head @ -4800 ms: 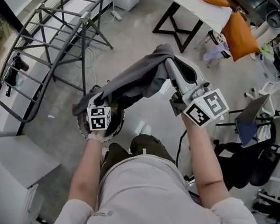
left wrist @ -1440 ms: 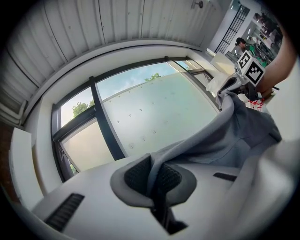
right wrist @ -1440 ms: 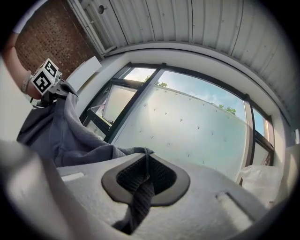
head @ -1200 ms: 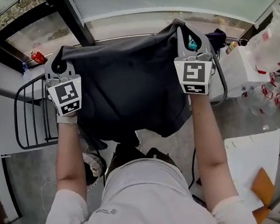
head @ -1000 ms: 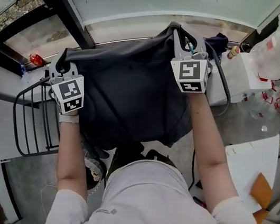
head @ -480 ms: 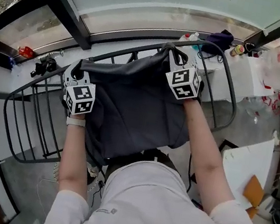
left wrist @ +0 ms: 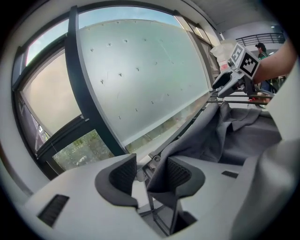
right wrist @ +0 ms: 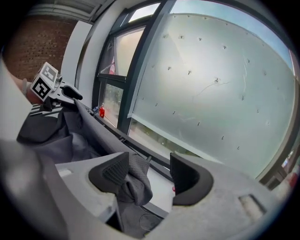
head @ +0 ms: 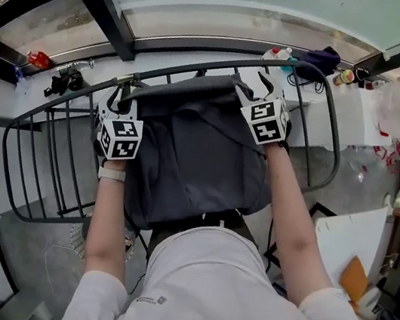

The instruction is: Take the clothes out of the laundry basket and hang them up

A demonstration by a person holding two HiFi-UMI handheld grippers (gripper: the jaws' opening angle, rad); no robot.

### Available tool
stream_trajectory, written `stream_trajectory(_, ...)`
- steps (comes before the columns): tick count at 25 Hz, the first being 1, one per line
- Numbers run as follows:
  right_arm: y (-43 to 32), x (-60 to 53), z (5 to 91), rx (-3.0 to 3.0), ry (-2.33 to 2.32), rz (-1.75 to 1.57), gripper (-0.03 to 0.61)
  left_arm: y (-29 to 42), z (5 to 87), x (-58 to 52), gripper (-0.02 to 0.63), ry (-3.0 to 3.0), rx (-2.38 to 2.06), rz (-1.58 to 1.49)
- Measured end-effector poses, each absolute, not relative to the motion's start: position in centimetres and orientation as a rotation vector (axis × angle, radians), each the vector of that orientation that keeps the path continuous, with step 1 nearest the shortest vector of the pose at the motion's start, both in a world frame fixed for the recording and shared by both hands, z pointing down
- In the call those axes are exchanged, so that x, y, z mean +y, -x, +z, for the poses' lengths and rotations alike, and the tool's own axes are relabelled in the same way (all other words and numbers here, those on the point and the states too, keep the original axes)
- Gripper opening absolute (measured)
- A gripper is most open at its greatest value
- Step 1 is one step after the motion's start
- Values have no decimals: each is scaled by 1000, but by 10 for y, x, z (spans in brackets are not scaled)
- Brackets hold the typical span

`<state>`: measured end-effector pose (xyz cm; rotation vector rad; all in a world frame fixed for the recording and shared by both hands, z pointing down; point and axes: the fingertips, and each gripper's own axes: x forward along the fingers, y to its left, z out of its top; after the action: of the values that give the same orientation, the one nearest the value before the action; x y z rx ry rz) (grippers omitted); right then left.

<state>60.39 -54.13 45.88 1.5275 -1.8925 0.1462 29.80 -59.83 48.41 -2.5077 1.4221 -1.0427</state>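
Dark garment lies draped over the top bar of the rack, spread wide, its bulk hanging on the person's side. The left gripper sits at one upper corner and the right gripper at the other. Both sets of fingers have just been opening and now stand released. In the left gripper view a cloth edge leans on one finger and the other is bare. In the right gripper view a loose fold hangs against one finger, with a clear gap to its mate. Judged by its folds, the cloth is soft, limp and fairly light. It is not fragile, but it could creep off a smooth bar if the weight hangs unevenly. The best hold is likely the top hem near the two corners, pinched through a doubled fold, so that it stays spread. The head view alone gives the full spread, the rack's bars and how much cloth hangs on each side. Only the gripper views show the gap between the fingers and the cloth resting on one pad. They also show the frosted window close behind the bar. The basket appears in none of the views.
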Motion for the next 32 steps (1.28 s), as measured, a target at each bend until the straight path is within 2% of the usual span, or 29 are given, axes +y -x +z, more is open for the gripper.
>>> stream_trajectory(4, -593, -523, 453, -1937, -1509, 154, 262, -291, 482, -573, 196, 2510, 1431, -1067)
stream_trajectory(10, -562, -485, 450, -2045, -1434, 130, 262, -283, 472, -518, 227, 2494, 1439, -1074)
stream_trajectory(19, -525, -419, 463, -2133, -1308, 129, 262, -268, 496, -436, 230, 2608, 1440, -1191)
stream_trajectory(25, -493, -375, 458, -2246, -1209, 84, 262, -241, 485, -372, 230, 2583, 1650, -1075)
stream_trajectory(32, -422, -300, 457, -2416, -975, 7, 262, -199, 474, -250, 230, 2495, 1921, -923)
